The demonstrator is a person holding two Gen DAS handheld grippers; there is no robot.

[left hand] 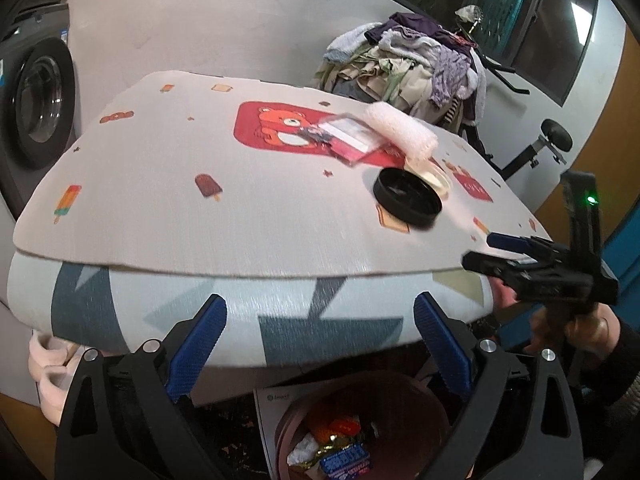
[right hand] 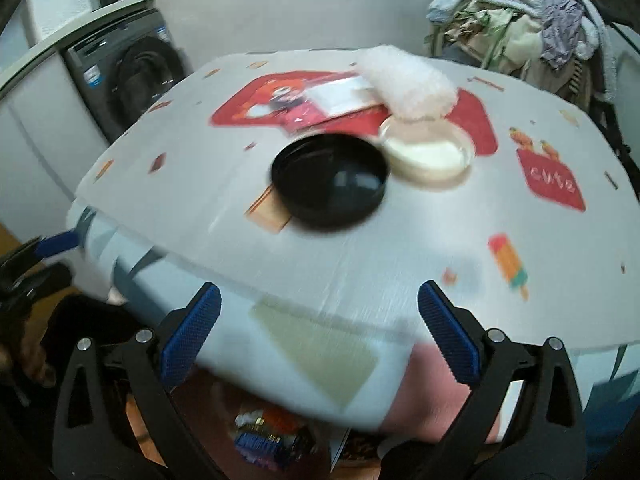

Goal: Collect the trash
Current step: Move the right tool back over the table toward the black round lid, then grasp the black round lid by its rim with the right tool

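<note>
**Four pieces left on the mat, bin waiting below**

My table (left hand: 168, 216) wears a cartoon-printed mat, and the trash sits toward its far right side. Largest is the white foam roll (right hand: 404, 80), soft and nearly weightless by the look of it; I'd pinch it across the middle and expect it to squash. Under its end lies a flat clear-and-red packet (left hand: 352, 138), thin and probably slippery, best taken by its raised near edge. The black round lid (right hand: 330, 182) rests hollow side up, stiff and light; its rim is the place to grip. Touching it is the cream lid (right hand: 428, 154), much the same.

The brown waste bin (left hand: 400, 392) stands below the table edge, wrappers already inside.

My left gripper (left hand: 320, 344) and right gripper (right hand: 320, 334) both hang with jaws apart, holding nothing.
</note>
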